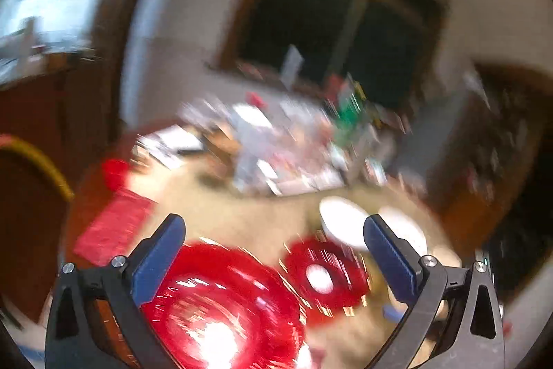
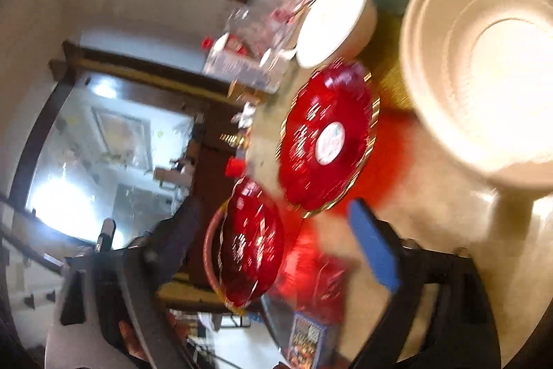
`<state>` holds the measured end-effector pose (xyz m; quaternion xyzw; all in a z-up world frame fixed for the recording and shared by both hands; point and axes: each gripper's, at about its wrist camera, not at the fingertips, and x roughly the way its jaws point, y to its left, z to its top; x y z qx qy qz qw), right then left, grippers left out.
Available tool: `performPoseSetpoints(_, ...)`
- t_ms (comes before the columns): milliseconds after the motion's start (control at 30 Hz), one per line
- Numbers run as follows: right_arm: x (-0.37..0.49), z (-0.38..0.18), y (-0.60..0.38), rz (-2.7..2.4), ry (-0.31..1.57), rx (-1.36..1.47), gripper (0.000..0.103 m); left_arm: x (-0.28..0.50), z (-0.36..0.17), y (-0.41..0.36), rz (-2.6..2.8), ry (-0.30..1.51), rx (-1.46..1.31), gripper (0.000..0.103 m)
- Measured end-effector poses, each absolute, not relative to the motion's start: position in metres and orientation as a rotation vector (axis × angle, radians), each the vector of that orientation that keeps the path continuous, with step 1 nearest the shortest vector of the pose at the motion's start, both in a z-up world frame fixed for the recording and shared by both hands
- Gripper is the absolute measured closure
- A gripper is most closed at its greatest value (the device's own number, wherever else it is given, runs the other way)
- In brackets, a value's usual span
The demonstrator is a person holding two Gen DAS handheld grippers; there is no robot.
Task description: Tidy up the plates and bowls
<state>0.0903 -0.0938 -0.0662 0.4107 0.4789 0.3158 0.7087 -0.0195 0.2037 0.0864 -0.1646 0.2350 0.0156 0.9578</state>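
1. The large red plate (image 1: 221, 310) lies flat on the tabletop (image 1: 249, 217) directly below the left gripper (image 1: 273, 251), under the left-hand jaw; no rim is between the pads.
2. A smaller red plate (image 1: 326, 275) sits just ahead and towards the right jaw, with a white bowl (image 1: 342, 223) beyond it.
3. Left jaws stand wide and empty.
4. The right gripper (image 2: 276, 237) is rolled sideways, jaws wide, holding nothing; both red plates lie ahead of it, the white plate stack (image 2: 484, 68) off to one side.
5. Judged: the left hand is nearer the large plate.
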Motion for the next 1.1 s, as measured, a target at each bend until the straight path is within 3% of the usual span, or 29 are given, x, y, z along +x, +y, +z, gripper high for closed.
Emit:
performPoseSetpoints(300, 0.121, -0.077, -0.095, 0.614, 1.163, 0.908, 0.0, 0.112, 0.051, 0.162, 0.06, 0.935, -0.218, 0.0)
performPoseSetpoints(700, 0.14, -0.094, -0.093, 0.617, 1.207, 0.97, 0.002, 0.169, -0.002, 0.141, 0.075, 1.155, -0.069, 0.001)
performPoseSetpoints(833, 0.142, -0.095, -0.089, 0.578, 1.227, 0.944, 0.017, 0.179, -0.015, 0.138, 0.099, 1.202, -0.035, 0.001)
performPoseSetpoints(900, 0.144, -0.098, -0.087, 0.545, 1.251, 0.912, 0.034, 0.183, -0.018, 0.136, 0.102, 1.212, -0.019, 0.001)
performPoseSetpoints(933, 0.145, -0.1, -0.086, 0.524, 1.269, 0.893, 0.048, 0.184, -0.021, 0.135, 0.101, 1.217, -0.016, 0.002)
performPoseSetpoints(967, 0.146, -0.103, -0.085, 0.51, 1.278, 0.879, 0.06, 0.186, -0.024, 0.135, 0.095, 1.229, -0.018, 0.01)
performPoseSetpoints(1033, 0.147, -0.105, -0.084, 0.486, 1.29, 0.853, 0.071, 0.19, -0.032, 0.135, 0.091, 1.267, -0.02, 0.043)
performPoseSetpoints(1067, 0.147, -0.106, -0.083, 0.479, 1.294, 0.841, 0.076, 0.191, -0.038, 0.136, 0.09, 1.295, -0.029, 0.071)
performPoseSetpoints(1100, 0.146, -0.106, -0.082, 0.47, 1.297, 0.823, 0.079, 0.191, -0.041, 0.137, 0.079, 1.303, -0.059, 0.074)
